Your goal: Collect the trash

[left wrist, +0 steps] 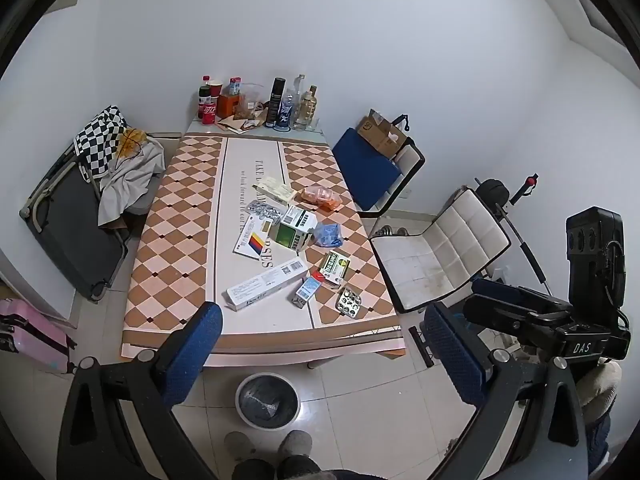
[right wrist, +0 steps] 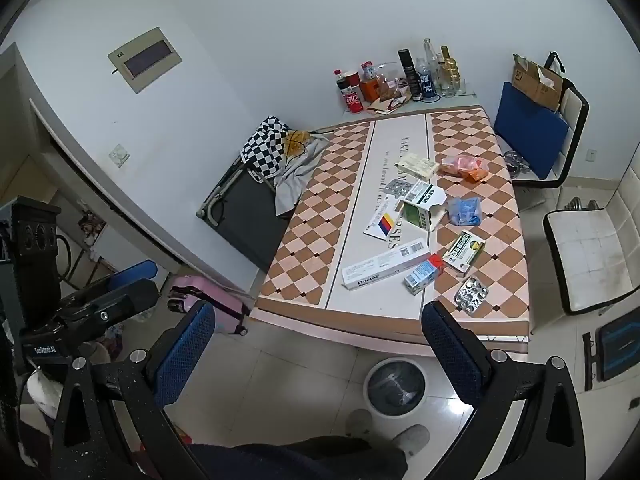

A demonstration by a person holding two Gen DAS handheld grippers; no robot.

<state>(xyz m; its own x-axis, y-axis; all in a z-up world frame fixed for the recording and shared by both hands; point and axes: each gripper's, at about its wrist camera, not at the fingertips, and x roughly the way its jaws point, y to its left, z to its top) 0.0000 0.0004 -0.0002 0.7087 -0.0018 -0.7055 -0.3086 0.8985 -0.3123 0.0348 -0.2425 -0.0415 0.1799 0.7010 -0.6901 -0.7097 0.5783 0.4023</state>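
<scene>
Trash lies on the checkered table [left wrist: 168, 248]: a long white toothpaste box [left wrist: 266, 284], a small blue carton [left wrist: 306, 290], a green medicine box [left wrist: 335, 266], a blister pack [left wrist: 349, 301], an open green-white box [left wrist: 294, 229], a blue wrapper [left wrist: 328, 234] and an orange bag [left wrist: 322, 197]. A round bin [left wrist: 267, 399] with a dark liner stands on the floor by the table's near edge. My left gripper [left wrist: 324, 356] is open and empty, held above the bin. My right gripper [right wrist: 320, 356] is open and empty. The long box [right wrist: 386, 269] and bin [right wrist: 396, 386] also show in the right wrist view.
Bottles and cans [left wrist: 256, 102] stand at the table's far end. Two chairs [left wrist: 440, 248] stand right of the table, one with a cardboard box [left wrist: 382, 130]. A folded cot with clothes [left wrist: 100, 184] is left, a pink suitcase [left wrist: 28, 336] beside it. My slippers [left wrist: 268, 444] are below.
</scene>
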